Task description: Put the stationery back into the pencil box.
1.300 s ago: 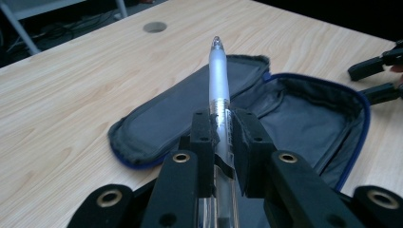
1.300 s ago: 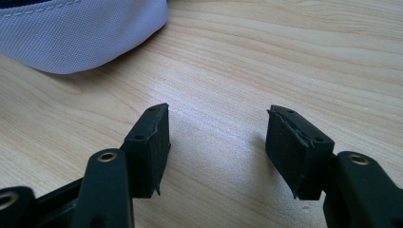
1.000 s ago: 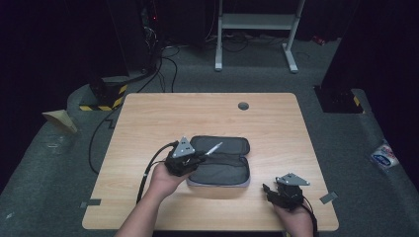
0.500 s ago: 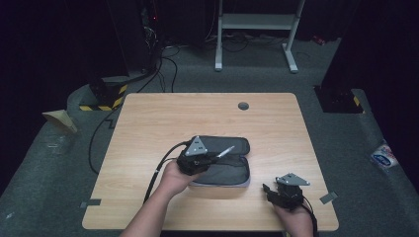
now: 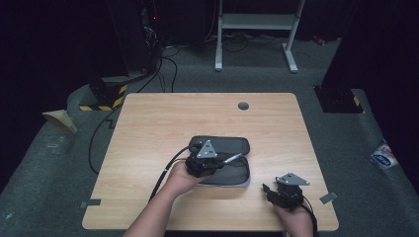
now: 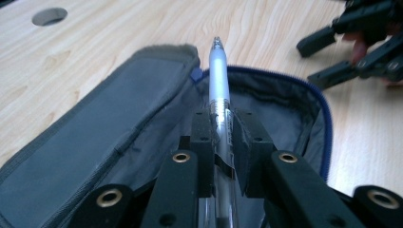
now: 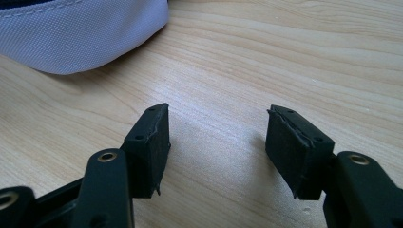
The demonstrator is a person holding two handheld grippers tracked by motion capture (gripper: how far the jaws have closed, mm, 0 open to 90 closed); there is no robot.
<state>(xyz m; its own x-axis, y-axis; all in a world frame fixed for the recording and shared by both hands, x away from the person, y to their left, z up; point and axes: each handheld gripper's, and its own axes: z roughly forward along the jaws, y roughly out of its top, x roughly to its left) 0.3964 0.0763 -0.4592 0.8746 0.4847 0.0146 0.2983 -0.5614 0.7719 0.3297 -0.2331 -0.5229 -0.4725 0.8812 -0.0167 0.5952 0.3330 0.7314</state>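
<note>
At centre of the high view, the left gripper (image 5: 223,162) clamps a slim silver plastic pen (image 6: 219,80) over the unzipped grey fabric pencil case (image 5: 236,145) (insertion step, apparently). Next: lower, release inside. Lower right, the right gripper (image 5: 269,190) rests with jaws apart, empty.

Bright overhead light falls on the table (image 5: 148,128), its surroundings dark; both gripper views blur at their near edges.

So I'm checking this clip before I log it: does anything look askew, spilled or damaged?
Nothing stands out. The left gripper holds a silver pen over the open grey pencil case, which lies flat and intact. The right gripper rests open over bare table.
</note>
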